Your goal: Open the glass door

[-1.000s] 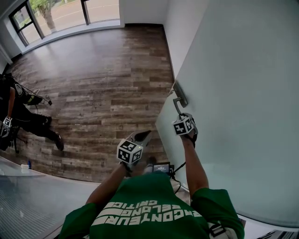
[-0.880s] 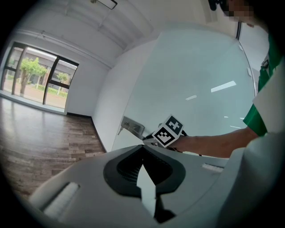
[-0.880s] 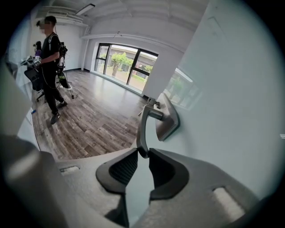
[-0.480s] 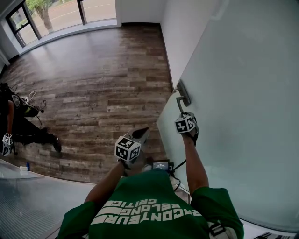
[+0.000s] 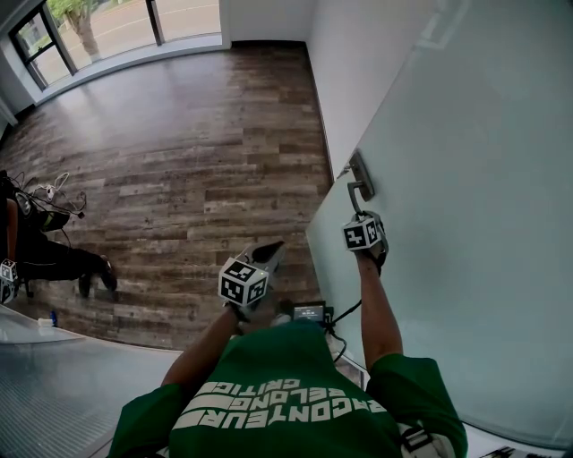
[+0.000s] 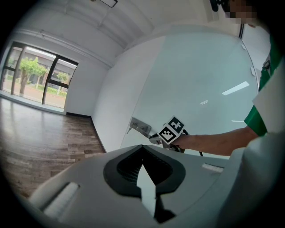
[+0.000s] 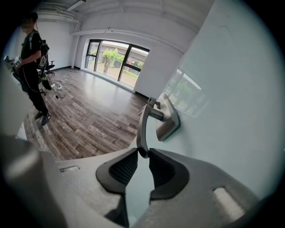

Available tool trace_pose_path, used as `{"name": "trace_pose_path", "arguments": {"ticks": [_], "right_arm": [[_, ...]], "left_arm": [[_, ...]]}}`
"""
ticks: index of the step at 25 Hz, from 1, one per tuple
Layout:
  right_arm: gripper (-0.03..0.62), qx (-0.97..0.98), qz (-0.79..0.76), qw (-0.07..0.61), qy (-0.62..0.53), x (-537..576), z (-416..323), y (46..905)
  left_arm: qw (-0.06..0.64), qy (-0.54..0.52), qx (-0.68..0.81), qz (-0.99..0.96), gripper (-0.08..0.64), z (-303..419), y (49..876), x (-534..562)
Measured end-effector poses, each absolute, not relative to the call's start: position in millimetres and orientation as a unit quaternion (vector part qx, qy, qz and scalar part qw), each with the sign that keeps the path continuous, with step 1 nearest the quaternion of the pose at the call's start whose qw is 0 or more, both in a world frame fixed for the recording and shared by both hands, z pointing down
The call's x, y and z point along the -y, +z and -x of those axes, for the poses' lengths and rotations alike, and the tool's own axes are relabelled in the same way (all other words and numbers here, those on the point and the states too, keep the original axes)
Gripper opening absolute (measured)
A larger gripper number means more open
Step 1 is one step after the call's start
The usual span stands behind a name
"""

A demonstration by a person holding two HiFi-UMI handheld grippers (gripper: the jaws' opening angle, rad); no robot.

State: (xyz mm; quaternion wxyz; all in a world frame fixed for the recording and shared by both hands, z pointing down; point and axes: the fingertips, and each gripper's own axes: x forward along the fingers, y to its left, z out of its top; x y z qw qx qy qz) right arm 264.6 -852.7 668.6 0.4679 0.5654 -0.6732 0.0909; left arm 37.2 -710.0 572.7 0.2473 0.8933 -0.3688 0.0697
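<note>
The frosted glass door (image 5: 466,224) fills the right side of the head view, its free edge standing out over the wood floor. Its metal lever handle (image 5: 356,195) hangs from a small plate near that edge. My right gripper (image 5: 361,217) is shut on the lower end of the handle (image 7: 143,127), pads pinching the thin lever just below the plate (image 7: 169,120). My left gripper (image 5: 270,254) hangs in the air left of the door, over the floor, jaws together with nothing in them. From the left gripper view, the right gripper's marker cube (image 6: 172,130) shows at the handle.
A wood floor (image 5: 197,152) stretches ahead to tall windows (image 5: 116,22). A white wall (image 5: 340,63) runs behind the door's edge. A person in black (image 5: 45,250) stands with gear at far left. Another frosted panel (image 5: 54,376) lies at lower left.
The door's edge and handle have shifted right and up in the head view, and my right gripper went with them, still clamped. The person at left moved further left.
</note>
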Motion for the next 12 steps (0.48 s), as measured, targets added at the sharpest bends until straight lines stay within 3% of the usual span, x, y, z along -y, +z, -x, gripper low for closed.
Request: {"name": "trace_pose_path", "arguments": {"ticks": [12], "right_arm": [[0.067,0.657,-0.583,0.469,0.09,862,-293,669]], "left_arm": [[0.253,0.073,0.372,-0.89,0.017,-32,579,710]]}}
